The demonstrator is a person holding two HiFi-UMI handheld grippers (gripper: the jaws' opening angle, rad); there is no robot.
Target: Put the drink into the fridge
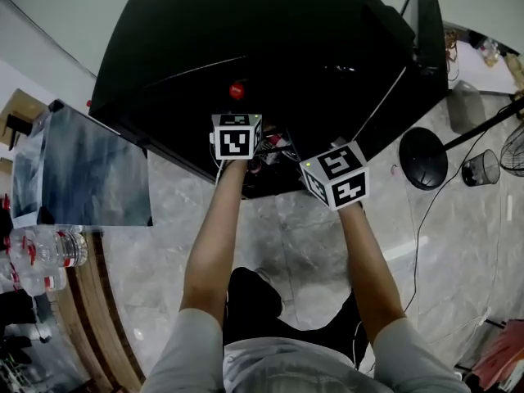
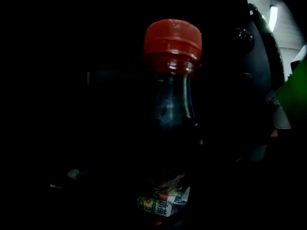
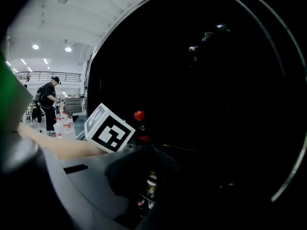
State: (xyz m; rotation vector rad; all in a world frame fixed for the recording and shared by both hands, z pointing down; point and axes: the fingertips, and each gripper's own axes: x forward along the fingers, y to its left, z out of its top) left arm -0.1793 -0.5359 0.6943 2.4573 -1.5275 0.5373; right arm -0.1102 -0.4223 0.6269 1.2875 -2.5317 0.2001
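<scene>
The drink is a dark bottle (image 2: 171, 95) with a red cap (image 2: 172, 42), upright and filling the left gripper view; the jaws around it are lost in the dark. From the head view, the left gripper (image 1: 237, 134) reaches into the black fridge (image 1: 270, 39), with the red cap (image 1: 237, 89) just beyond its marker cube. The right gripper (image 1: 336, 174) hovers beside it at the fridge's front edge. In the right gripper view the bottle (image 3: 139, 126) stands behind the left gripper's cube (image 3: 109, 127), and the right jaws are too dark to read.
Other drinks lie low inside the fridge (image 2: 160, 205). A glossy panel (image 1: 82, 170) stands left of the fridge, with water bottles (image 1: 41, 256) on a wooden counter beyond it. A fan base (image 1: 426, 158) and a bin (image 1: 481, 168) sit on the floor at right. A person (image 3: 48, 104) stands far off.
</scene>
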